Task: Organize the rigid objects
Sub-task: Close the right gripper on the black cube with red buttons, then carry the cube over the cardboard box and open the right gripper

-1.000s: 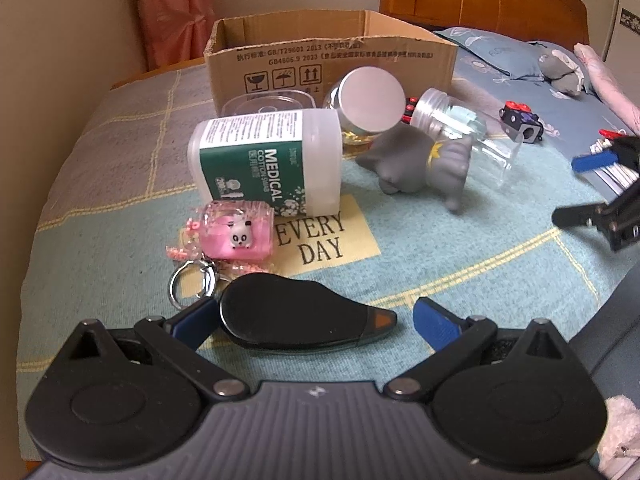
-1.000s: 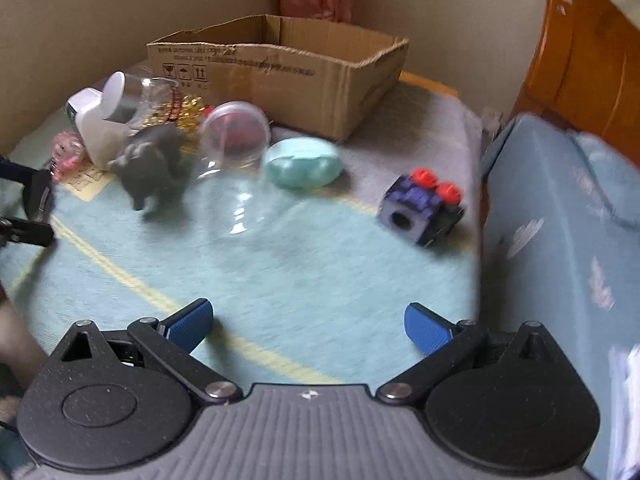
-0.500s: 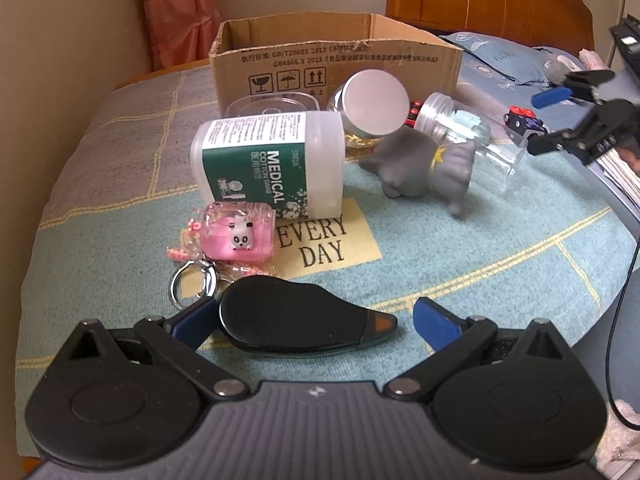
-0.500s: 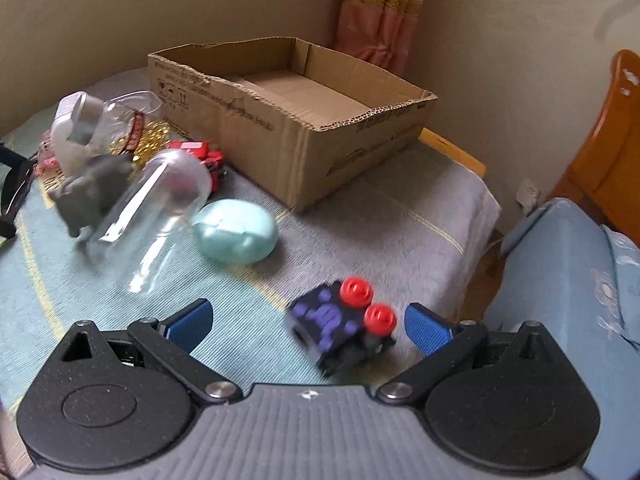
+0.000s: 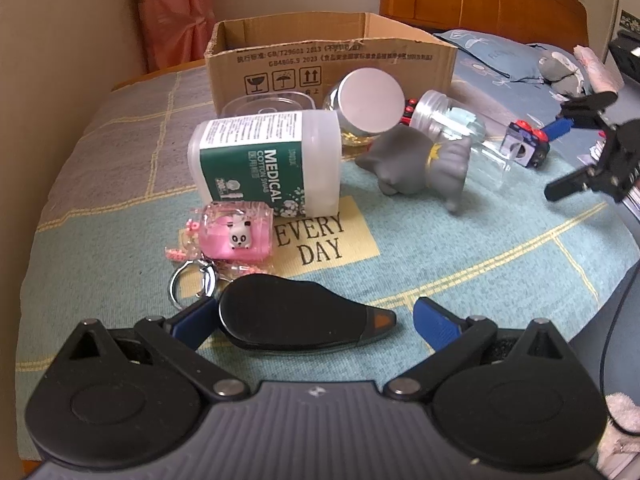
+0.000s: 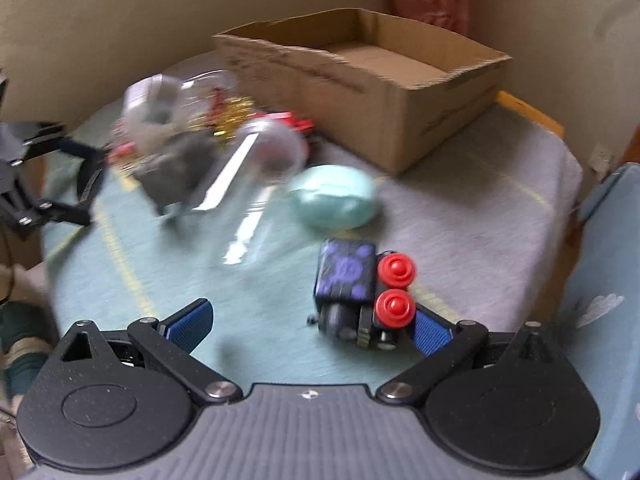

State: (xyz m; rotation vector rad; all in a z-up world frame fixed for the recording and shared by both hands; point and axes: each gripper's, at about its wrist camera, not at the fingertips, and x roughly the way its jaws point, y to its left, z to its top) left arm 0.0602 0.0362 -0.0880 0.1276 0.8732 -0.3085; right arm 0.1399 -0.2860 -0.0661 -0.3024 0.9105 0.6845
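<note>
The bed point(image 5: 120, 184), covered by a checked teal and grey blanket, is carrying everything. A cardboard box point(image 5: 332, 56) is standing open near the far edge of the bed, against the wall corner. Just in front of it a white medical cotton swab tub point(image 5: 268, 168) is lying on its side, with a silver-lidded jar point(image 5: 370, 98) and a clear plastic jar point(image 5: 456, 128) lying beside it. A grey toy figure point(image 5: 420, 164) is lying against the clear jar. A mint-green case point(image 6: 334, 196) is sitting near the box's corner. A black oval case point(image 5: 296, 316) is lying between the released fingers of the left gripper point(image 5: 308, 316), touching the left one. A pink panda keychain point(image 5: 236, 234) is resting just beyond. A purple block toy with red knobs point(image 6: 360, 288) is sitting between the spread fingers of the right gripper point(image 6: 308, 322), close against the right one.
</note>
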